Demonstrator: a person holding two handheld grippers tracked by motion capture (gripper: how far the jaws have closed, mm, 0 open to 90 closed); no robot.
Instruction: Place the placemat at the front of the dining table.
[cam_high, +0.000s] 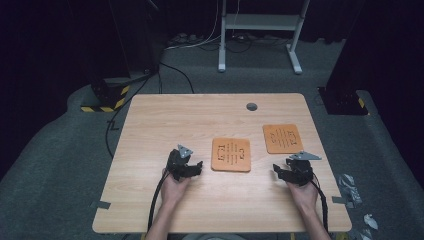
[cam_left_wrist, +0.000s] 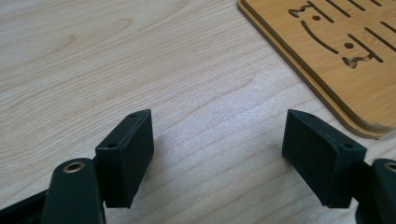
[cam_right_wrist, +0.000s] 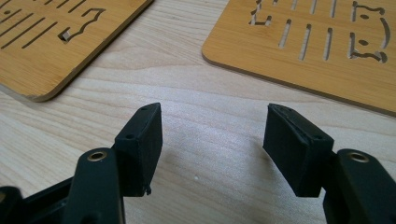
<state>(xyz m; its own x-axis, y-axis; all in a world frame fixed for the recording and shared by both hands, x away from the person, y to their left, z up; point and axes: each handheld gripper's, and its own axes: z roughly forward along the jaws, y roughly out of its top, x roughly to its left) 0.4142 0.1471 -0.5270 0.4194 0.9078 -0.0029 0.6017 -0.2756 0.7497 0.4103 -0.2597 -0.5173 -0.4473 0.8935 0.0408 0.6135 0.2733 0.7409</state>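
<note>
Two flat, square bamboo mats with rounded corners and slots cut through them are seen on the light wooden table (cam_high: 150, 200). The nearer bamboo mat (cam_high: 230, 154) lies close to the middle of the table, and the farther bamboo mat (cam_high: 282, 138) lies to its right and a little further back. They are apart from each other and neither is touched by anything.

The left gripper (cam_high: 196, 166) is held just to the left of the nearer mat, with its jaws spread wide and nothing between them. In the left gripper view, only a corner of that mat (cam_left_wrist: 336, 56) is seen, at the upper right, and it appears to be made of two thin layers. The right gripper (cam_high: 278, 170) is held in front of the farther mat, also spread wide and empty. In the right gripper view, the farther mat (cam_right_wrist: 317, 42) is seen ahead at the right and the nearer mat (cam_right_wrist: 51, 42) at the left.

Several risks can be judged from here. The mats are thin and lie flat on the table, so an edge may be hard to catch; a jaw may be pushed against the wood, and the mat may only be slid away. If just a corner is pinched, the mat may turn or slip out when it is lifted. If the nearer mat is really two pieces, only the top one may be taken.
</note>
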